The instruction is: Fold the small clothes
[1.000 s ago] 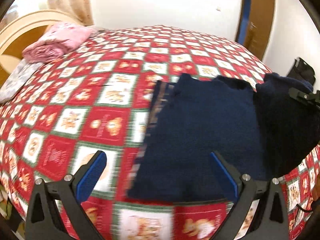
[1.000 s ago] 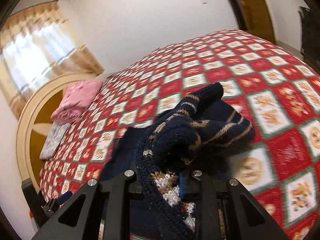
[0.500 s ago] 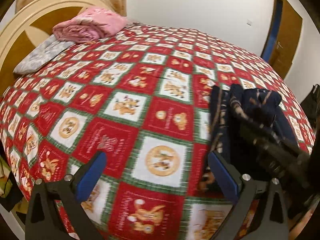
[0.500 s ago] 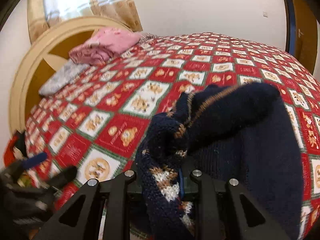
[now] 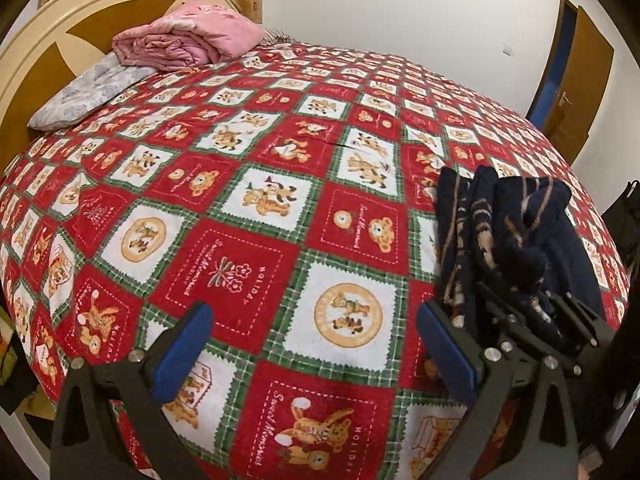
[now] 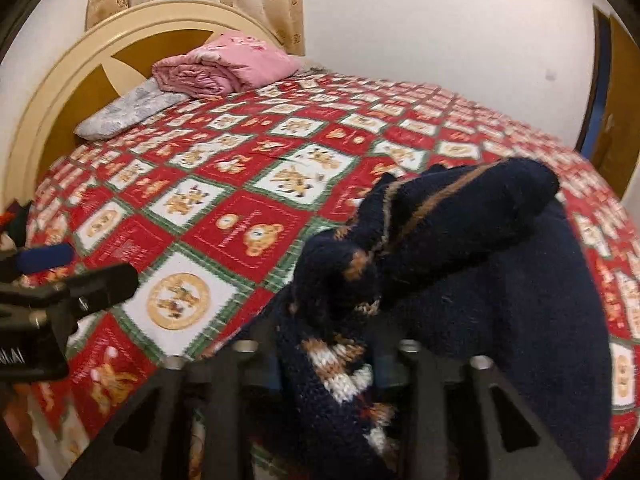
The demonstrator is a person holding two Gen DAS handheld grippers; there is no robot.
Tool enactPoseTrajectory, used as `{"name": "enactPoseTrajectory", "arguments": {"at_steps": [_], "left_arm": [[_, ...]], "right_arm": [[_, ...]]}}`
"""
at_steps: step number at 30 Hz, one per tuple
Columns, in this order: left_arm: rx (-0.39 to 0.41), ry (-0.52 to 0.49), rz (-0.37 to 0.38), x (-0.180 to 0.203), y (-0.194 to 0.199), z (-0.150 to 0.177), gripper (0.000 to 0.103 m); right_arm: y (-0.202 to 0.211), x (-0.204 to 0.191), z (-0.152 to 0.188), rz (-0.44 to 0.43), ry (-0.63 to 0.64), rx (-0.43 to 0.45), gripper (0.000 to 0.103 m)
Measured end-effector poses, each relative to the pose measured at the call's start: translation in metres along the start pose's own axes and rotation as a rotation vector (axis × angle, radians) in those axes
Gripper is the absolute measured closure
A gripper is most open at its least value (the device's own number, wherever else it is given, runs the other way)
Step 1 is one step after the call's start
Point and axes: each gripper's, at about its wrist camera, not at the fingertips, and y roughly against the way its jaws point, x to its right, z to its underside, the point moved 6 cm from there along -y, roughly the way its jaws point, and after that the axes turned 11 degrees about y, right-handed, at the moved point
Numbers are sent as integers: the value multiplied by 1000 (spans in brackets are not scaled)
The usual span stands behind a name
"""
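A small navy knitted sweater point(image 6: 500, 280) with tan and white pattern lies partly folded on the red bear-print bedspread point(image 5: 248, 240). My right gripper point(image 6: 328, 360) is shut on a bunched sleeve or edge of the sweater and holds it lifted over the garment. In the left wrist view the sweater point(image 5: 500, 232) sits at the right, with the right gripper point(image 5: 536, 320) clamped on it. My left gripper point(image 5: 316, 344) is open and empty above bare bedspread, left of the sweater. It also shows in the right wrist view point(image 6: 60, 276) at the left edge.
A folded pink blanket point(image 5: 180, 40) and a grey floral pillow point(image 5: 84, 92) lie at the head of the bed by the cream headboard point(image 5: 36, 52). A brown door point(image 5: 572, 72) stands at the far right. The bed's near edge runs just under the grippers.
My left gripper has swung left, off the sweater and over bare bedspread. My right gripper has carried the gripped sweater part leftward across the garment, still shut on it.
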Motion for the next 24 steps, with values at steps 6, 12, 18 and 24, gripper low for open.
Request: {"name": "enactPoseTrajectory", "arguments": {"at_steps": [6, 12, 18, 24], "left_arm": [[10, 50, 48, -4, 11, -6, 0], [41, 18, 38, 1, 22, -16, 0], [-36, -18, 199, 42, 21, -4, 0], [-239, -56, 355, 111, 5, 36, 0]], "right_arm": [[20, -8, -9, -222, -52, 54, 19], [88, 42, -4, -208, -196, 191, 19], [129, 146, 62, -87, -496, 190, 19], [108, 161, 96, -161, -639, 131, 19]]}}
